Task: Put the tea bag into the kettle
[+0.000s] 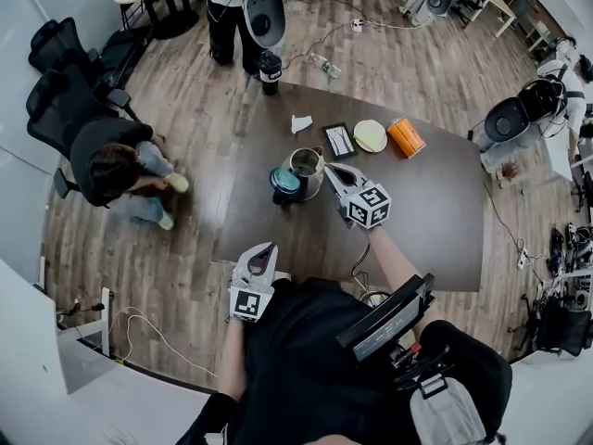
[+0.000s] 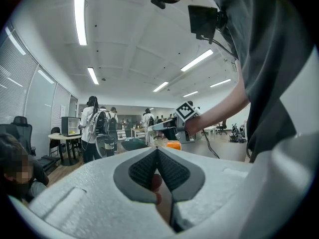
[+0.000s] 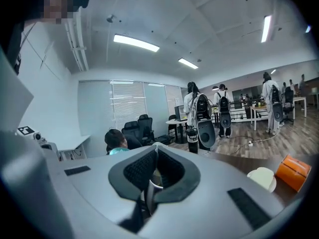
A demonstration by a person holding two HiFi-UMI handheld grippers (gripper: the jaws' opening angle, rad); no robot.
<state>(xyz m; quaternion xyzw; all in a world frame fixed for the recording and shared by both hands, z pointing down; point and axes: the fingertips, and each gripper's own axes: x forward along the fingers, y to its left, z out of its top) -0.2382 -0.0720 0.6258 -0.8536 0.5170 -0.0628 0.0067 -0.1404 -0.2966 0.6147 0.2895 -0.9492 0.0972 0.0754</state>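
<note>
Ribbed right gripper [image 3: 155, 159] pads — perhaps on paper tag [image 3: 150, 189].

bright ceiling strip lights [image 2: 79, 19], heavy fisheye distortion, dark vignetted corners

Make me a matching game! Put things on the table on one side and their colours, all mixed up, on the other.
Things:
1. box
2. kettle
3. paper
4. bottle

Colours:
A. white
B. black
C. orange
D. silver

Pairs: 1-C, 2-D, 3-A, 4-B
</note>
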